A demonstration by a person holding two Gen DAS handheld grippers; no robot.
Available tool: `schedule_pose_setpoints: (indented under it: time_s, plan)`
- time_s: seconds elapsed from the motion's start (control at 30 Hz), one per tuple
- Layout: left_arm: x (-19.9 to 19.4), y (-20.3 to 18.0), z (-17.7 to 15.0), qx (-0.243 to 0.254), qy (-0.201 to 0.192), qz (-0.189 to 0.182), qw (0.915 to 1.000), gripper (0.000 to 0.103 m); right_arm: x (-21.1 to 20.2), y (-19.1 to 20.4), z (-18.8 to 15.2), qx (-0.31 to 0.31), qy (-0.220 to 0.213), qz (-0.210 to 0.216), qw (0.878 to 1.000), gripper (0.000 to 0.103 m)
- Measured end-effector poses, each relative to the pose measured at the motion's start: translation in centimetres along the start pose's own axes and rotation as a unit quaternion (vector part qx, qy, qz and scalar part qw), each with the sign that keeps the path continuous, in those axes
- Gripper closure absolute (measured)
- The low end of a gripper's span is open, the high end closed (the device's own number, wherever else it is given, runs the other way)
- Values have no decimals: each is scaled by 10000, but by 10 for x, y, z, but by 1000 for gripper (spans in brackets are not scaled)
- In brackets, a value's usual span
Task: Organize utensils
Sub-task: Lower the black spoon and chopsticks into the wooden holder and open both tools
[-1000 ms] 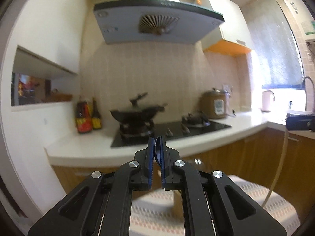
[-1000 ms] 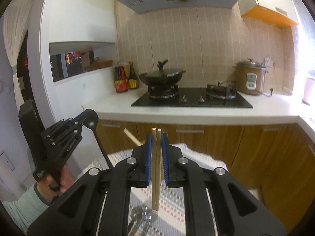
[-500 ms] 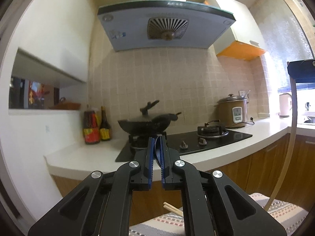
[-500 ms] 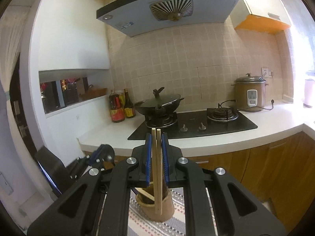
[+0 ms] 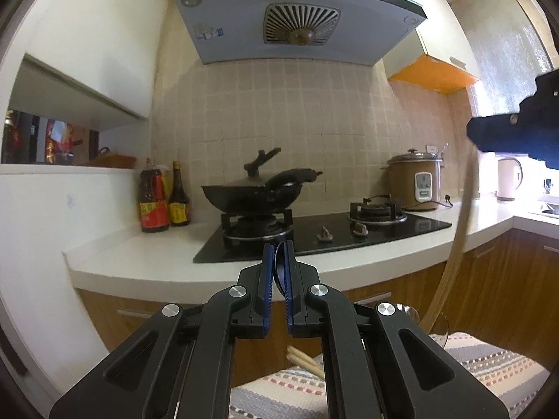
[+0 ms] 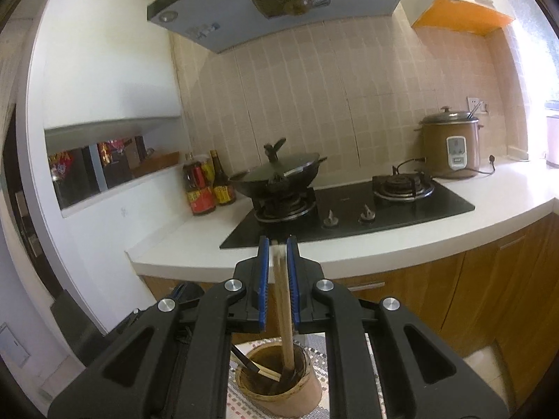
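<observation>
The right gripper (image 6: 277,265) is clamped on a pair of wooden chopsticks (image 6: 283,314), which hang upright from its blue pads with their lower ends inside the wooden holder (image 6: 279,384) directly below. The left gripper (image 5: 278,269) is likewise closed, pinching a thin dark curved utensil (image 5: 278,265) that looks like a spoon seen edge-on; what it is exactly cannot be told. In the right wrist view the holder already contains a few sticks and a dark-handled piece leaning against its wall, so some sorting appears done. By the look of it, the chopsticks are at the point of release into the holder, while the left gripper's utensil has yet to be put away. More chopsticks (image 5: 305,361) lie beside the holder on the striped woven mat (image 5: 489,359), judging from the left wrist view, so they also seem left to collect. The holder stands on that mat, and beyond it runs a white countertop (image 6: 384,248) over wooden cabinet fronts. On the counter behind the holder sit a black gas hob (image 6: 349,216) with a lidded wok (image 6: 279,174), two sauce bottles (image 6: 206,188) to the wok's left and a brown rice cooker (image 6: 450,146) to its right. A range hood (image 6: 279,0) hangs above the hob against a tiled wall.
</observation>
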State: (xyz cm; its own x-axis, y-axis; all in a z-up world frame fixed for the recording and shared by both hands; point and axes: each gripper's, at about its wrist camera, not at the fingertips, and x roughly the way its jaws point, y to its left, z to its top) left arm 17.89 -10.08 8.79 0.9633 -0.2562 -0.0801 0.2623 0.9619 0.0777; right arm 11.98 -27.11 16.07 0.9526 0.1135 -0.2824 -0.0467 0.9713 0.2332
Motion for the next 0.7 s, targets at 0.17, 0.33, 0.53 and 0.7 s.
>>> schedule_pose_setpoints:
  time_s: [0.17, 0.33, 0.53, 0.7]
  plan:
    - [-1, 3, -8, -96, 128, -122, 9998, 99, 0, 2, -12, -88, 126, 7, 9999, 95]
    - [-2, -2, -14, -48, 248, -299, 9992, 76, -11, 4, -20, -85, 247, 133, 9996, 95]
    - [-22, -3, -4, 81, 269, -492, 9984, 56, -31, 8, -25, -282, 373, 83, 9989, 93]
    - [-69, 21, 19, -284, 41, -659, 9974, 48, -63, 8, -32, -326, 347, -4, 9989, 70]
